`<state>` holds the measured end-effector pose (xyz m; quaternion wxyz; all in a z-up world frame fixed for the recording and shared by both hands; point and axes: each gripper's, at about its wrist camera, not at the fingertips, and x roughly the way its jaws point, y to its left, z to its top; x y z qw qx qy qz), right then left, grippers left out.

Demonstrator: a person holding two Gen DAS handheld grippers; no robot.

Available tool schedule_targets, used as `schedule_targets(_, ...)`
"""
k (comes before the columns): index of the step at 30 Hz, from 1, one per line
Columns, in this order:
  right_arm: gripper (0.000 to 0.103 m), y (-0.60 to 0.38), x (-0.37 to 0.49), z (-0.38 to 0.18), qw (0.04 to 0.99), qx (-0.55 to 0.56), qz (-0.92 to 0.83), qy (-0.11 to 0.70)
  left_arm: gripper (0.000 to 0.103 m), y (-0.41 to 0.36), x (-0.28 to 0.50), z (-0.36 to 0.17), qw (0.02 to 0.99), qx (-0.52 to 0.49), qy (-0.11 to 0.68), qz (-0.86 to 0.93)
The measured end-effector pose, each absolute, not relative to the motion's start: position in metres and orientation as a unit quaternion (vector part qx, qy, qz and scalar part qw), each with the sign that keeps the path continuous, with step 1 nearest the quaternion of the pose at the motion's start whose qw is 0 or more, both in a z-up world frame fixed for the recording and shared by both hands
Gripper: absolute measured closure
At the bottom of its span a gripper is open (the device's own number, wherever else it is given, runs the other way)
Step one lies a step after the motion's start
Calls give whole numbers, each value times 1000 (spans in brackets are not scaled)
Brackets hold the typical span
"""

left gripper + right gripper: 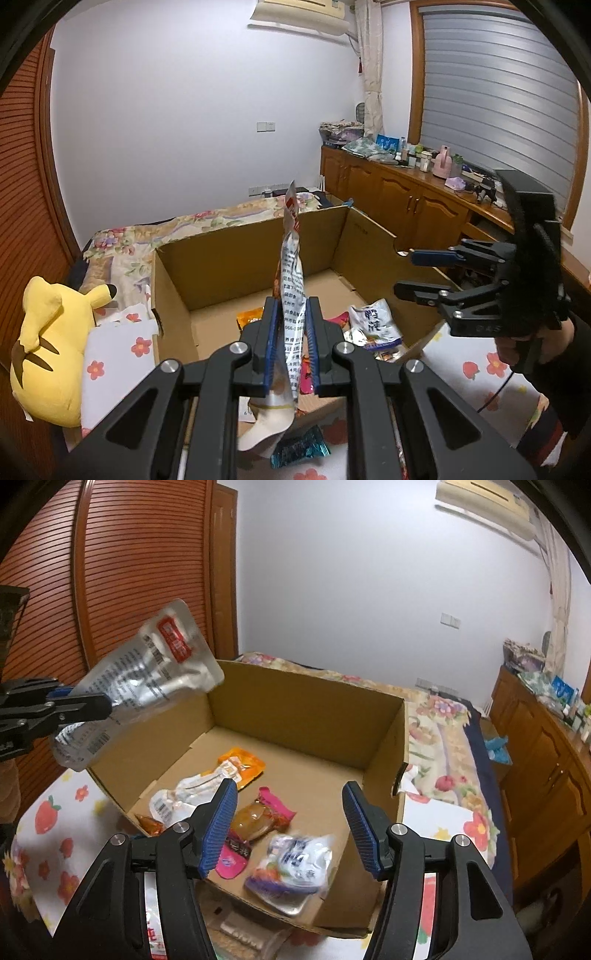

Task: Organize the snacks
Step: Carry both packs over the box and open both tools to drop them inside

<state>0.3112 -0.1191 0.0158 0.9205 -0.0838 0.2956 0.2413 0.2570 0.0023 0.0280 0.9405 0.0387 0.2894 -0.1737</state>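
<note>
The left tongs (290, 332) are clenching a silver snack pouch (291, 280) by its lower half and holding it above the near-left edge of the cardboard box (314, 709), which is sitting on the floral-covered bed (443, 738); the right tongs (290, 830) are hanging spread apart over the box with nothing between them; judging by the contents, the sorting is partly done, since an orange packet (242, 766), a white pouch (181, 797), a pink-ended packet (264, 814) and a blue-and-white bag (295, 864) are already lying on the box floor, while a blue wrapper (301, 448) and other items are waiting outside on the bedding; the held pouch is looking crinkled and reflective, carrying a red label near its top, dense printed text and a barcode, and it is tilting toward the box.
</note>
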Motion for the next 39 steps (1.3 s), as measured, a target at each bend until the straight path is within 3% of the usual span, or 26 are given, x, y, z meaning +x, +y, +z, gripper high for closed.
schedule_targets(25,38,-131,298,15,917,-65,266,291,90,-13,302,5,937,52,316,-139)
schedule_targets(39,37,-131,277,22,920,-65,257,290,86,-16,275,12,940,59,304,-145)
